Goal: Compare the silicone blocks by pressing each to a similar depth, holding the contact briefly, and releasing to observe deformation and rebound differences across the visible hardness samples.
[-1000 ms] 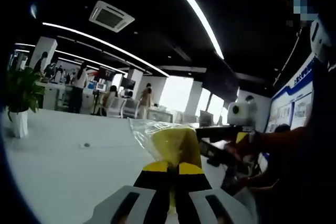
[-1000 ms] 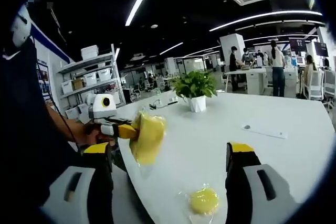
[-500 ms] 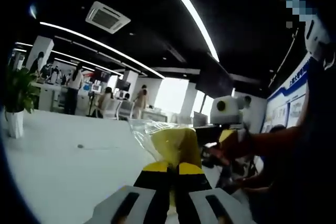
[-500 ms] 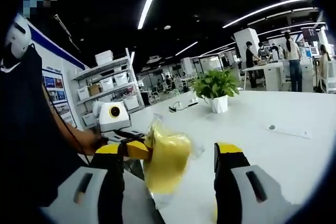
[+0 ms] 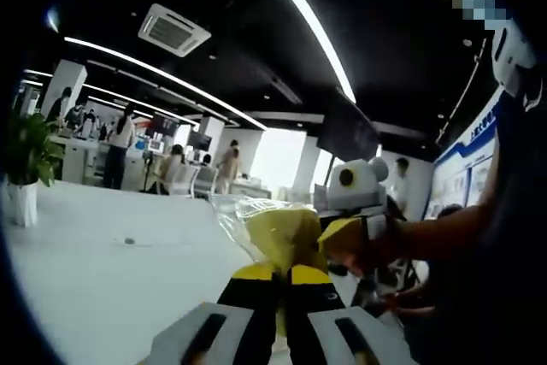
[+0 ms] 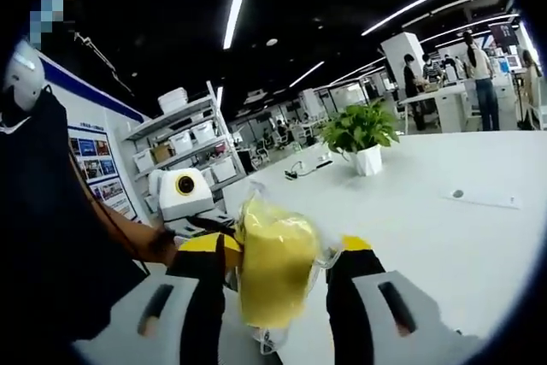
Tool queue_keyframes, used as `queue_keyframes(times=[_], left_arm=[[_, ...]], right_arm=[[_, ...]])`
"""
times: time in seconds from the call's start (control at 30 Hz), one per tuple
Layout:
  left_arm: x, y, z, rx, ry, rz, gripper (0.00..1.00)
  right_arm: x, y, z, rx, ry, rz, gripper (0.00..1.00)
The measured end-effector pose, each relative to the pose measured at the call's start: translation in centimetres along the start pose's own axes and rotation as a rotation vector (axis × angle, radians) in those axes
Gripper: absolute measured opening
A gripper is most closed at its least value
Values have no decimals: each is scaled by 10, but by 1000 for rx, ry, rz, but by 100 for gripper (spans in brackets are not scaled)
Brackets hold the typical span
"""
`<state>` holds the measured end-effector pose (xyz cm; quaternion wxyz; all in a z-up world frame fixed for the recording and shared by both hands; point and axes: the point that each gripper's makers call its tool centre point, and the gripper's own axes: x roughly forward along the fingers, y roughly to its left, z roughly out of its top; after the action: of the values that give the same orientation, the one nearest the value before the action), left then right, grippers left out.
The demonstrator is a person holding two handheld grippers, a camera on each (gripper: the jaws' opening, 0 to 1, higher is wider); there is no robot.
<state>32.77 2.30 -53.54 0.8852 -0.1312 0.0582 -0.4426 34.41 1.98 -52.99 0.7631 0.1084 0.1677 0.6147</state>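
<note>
A yellow silicone block in a clear plastic bag [image 5: 286,237] is held in the air above the white table. My left gripper [image 5: 282,273] is shut on its lower end. In the right gripper view the same block [image 6: 275,267] hangs between the jaws of my right gripper [image 6: 280,247], which stand close on either side of it, with slight gaps. The left gripper [image 6: 231,250] reaches in from the left, holding the block. In the left gripper view the right gripper [image 5: 329,237] comes in from the right, its yellow tip at the block's side; its other jaw is hidden.
The white table [image 6: 444,245] stretches beyond the block, with a potted plant [image 6: 363,134] and a small flat item [image 6: 479,198] on it. A shelf of boxes [image 6: 184,126] stands at the left. A person's dark sleeve [image 6: 51,237] is close by. People work at far desks.
The right gripper has moved in on the held block and its jaws have narrowed around it. A second yellow block on the table has left the right gripper view. The left gripper keeps its hold.
</note>
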Motion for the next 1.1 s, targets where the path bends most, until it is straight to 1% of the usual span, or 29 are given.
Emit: queue_keyframes(times=[0.17,0.27,0.4,0.53,0.63,0.73,0.77,1.1], left_arm=[[2,-3,2,-1,-2,-9,0],[2,-2,2,-6,-6,-11,0],[0,-2,1,-6,-2,-14,0],[-1,0,-2,-20,4,-15,0],[-2,-1,-1,-36,4,-23,0],[-3,-2,-3,-39,10,-27,0],[-2,-2,-3,-42,12,-29,0],[-3,-6,-5,-73,23,-48,1]], right_arm=[[-1,-2,2,39,-13,9,32],[-1,0,3,57,-15,18,30],[0,0,1,76,0,27,28],[2,2,-3,48,13,25,26],[2,6,-1,-8,-3,41,22],[2,9,-3,-24,9,49,17],[2,10,-4,-43,13,51,16],[0,12,-5,-47,40,41,6]])
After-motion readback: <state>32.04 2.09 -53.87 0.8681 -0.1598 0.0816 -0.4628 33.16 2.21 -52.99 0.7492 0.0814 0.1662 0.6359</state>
